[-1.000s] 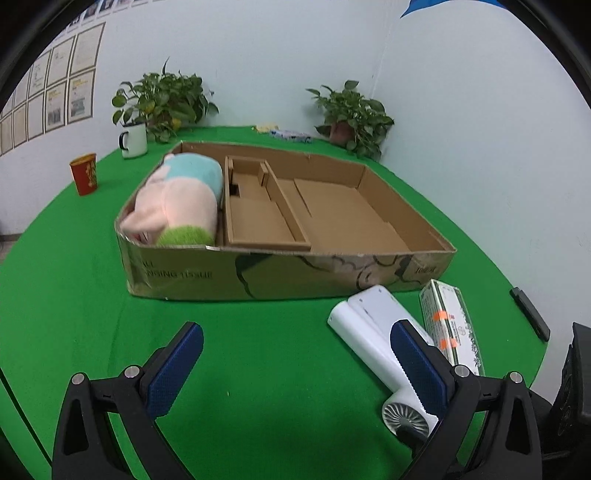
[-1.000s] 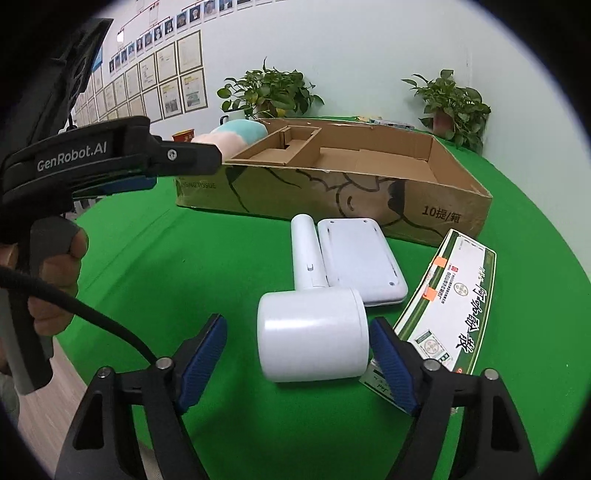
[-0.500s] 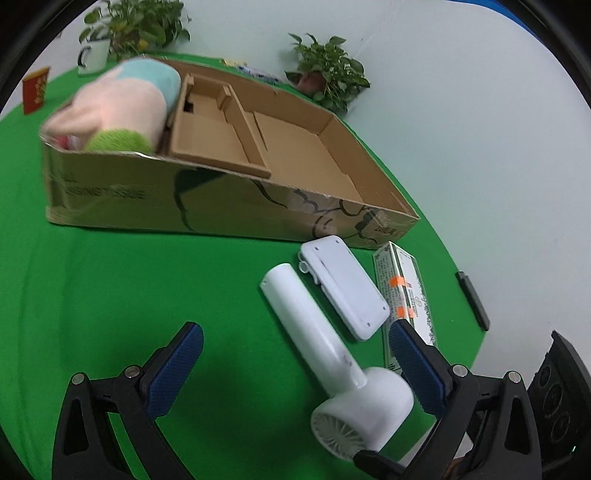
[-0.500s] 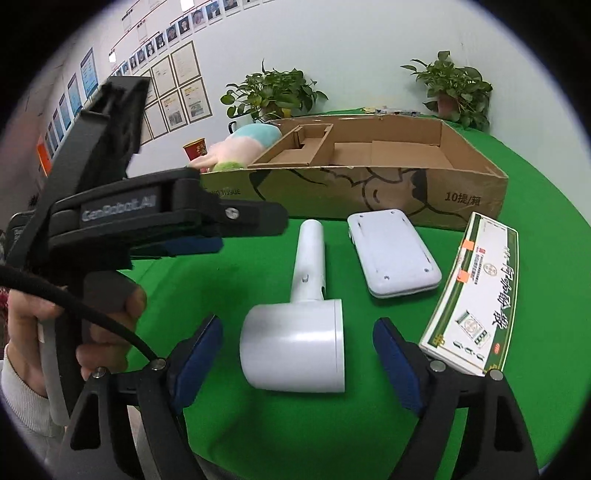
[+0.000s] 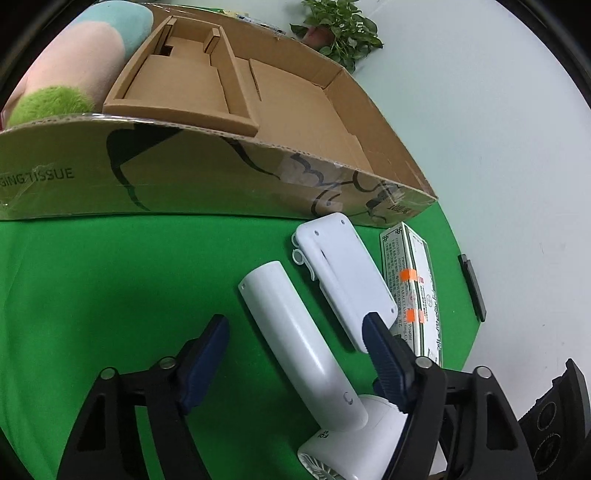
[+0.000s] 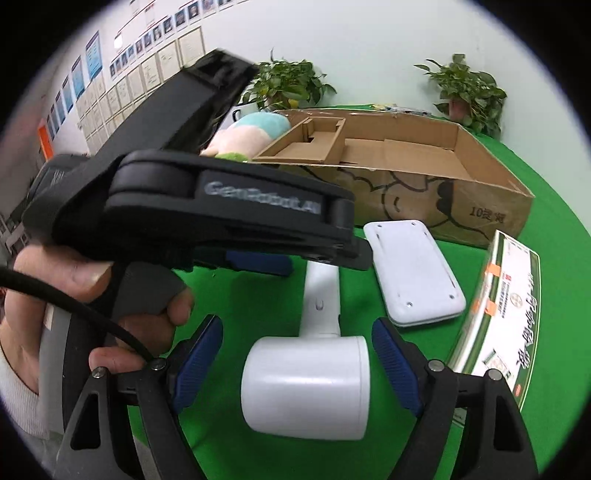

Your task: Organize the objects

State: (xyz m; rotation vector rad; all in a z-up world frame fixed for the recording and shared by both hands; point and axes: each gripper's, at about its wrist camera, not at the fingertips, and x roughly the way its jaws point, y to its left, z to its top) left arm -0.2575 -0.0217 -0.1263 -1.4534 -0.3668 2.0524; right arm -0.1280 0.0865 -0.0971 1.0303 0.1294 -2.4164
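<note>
Here the left hand-held gripper (image 5: 295, 343) hangs low over the green worktop (image 5: 110, 277) with its blue pads spread apart, one on each side of the handle of a white hair dryer (image 5: 295, 336) without touching it. The dryer lies flat on the cloth, its handle pointing toward the cardboard box (image 5: 221, 173) and its round head nearest the cameras. In the right wrist view, the right hand-held gripper (image 6: 297, 350) is likewise parted, its pads flanking the dryer's barrel (image 6: 306, 387) with a gap on both sides.

Just beside the handle lies a flat white device (image 5: 343, 280), and beside that a green-and-white carton (image 5: 410, 284) with orange tape marks; both sit close to the box's front wall. The box stands open, with a cardboard insert (image 5: 184, 85) in its middle and a plush toy (image 5: 74, 70) at its left end. A bare hand (image 6: 92, 295) grips the left tool's handle. A potted plant (image 5: 336, 33) stands behind the box near the wall, and a small dark bar (image 5: 472, 288) rests at the worktop's right edge.
</note>
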